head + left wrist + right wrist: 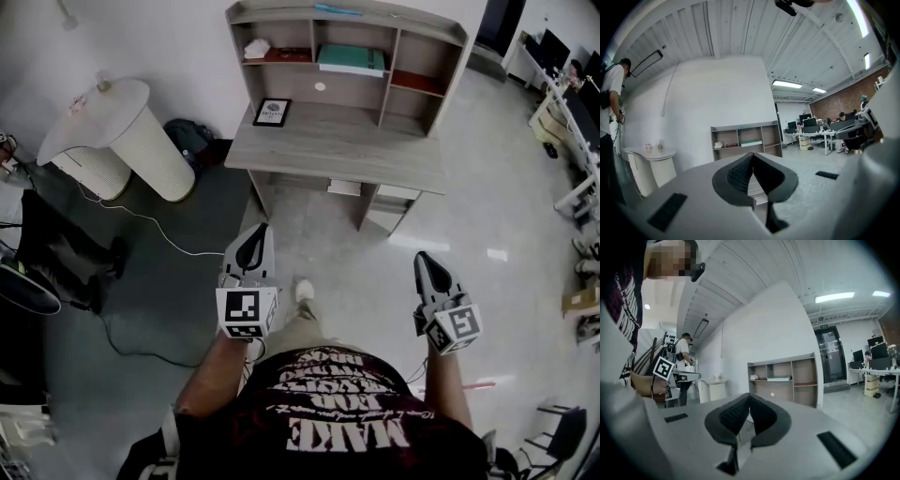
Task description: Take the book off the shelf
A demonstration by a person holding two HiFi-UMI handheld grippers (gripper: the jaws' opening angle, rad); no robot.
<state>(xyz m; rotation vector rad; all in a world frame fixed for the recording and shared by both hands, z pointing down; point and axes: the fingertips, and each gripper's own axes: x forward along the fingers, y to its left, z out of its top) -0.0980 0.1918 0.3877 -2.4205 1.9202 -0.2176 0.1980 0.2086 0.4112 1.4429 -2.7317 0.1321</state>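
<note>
A teal book (350, 59) lies flat in the middle compartment of the grey shelf (427, 28) that tops a desk (337, 145), far ahead of me. The book (751, 143) shows small in the left gripper view, and the book (779, 378) shows just as small in the right gripper view. My left gripper (251, 247) is held low over the floor, well short of the desk, its jaws shut and empty. My right gripper (425, 263) hangs beside it at the right, also shut with nothing between the pads. Both point toward the shelf.
A framed picture (272, 112) stands on the desk. A white object (256, 47) sits in the shelf's left compartment. A round white stand (112, 131) and a dark backpack (190, 139) are left of the desk. A cable (141, 220) crosses the floor. Office desks (572, 103) line the right side.
</note>
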